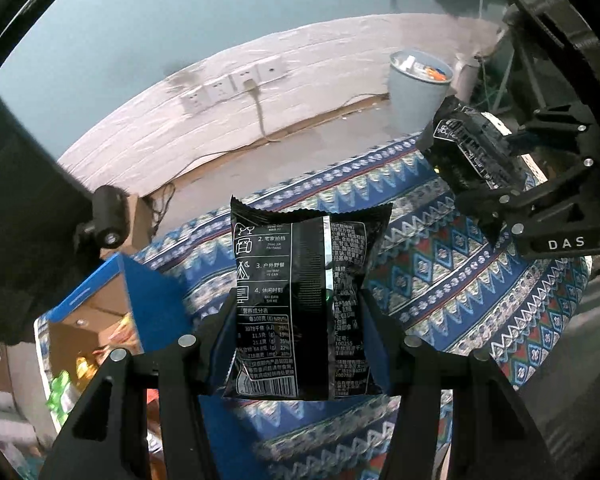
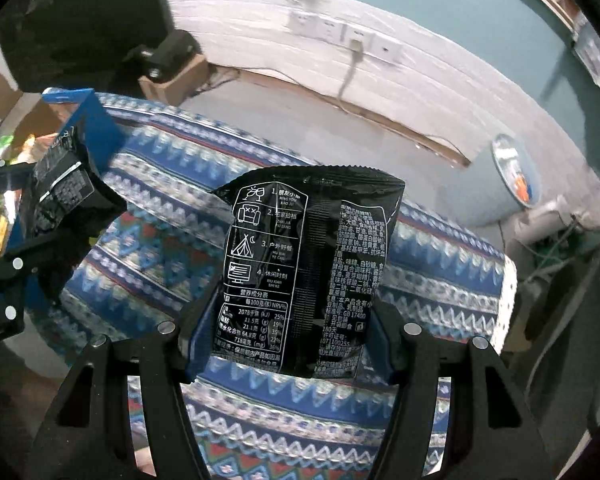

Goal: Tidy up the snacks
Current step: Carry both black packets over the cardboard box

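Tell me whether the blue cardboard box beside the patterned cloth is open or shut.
Open. The blue cardboard box has its flap raised, and colourful snack packets show inside against its brown interior. How full it is cannot be told.

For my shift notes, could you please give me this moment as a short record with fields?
left gripper: shut on a black printed snack packet, held upright
right gripper: shut on a second black snack packet, same print
surface: blue patterned woven cloth beneath both
box: open blue cardboard box with colourful snacks, by the left gripper
background: grey bin, white wall sockets
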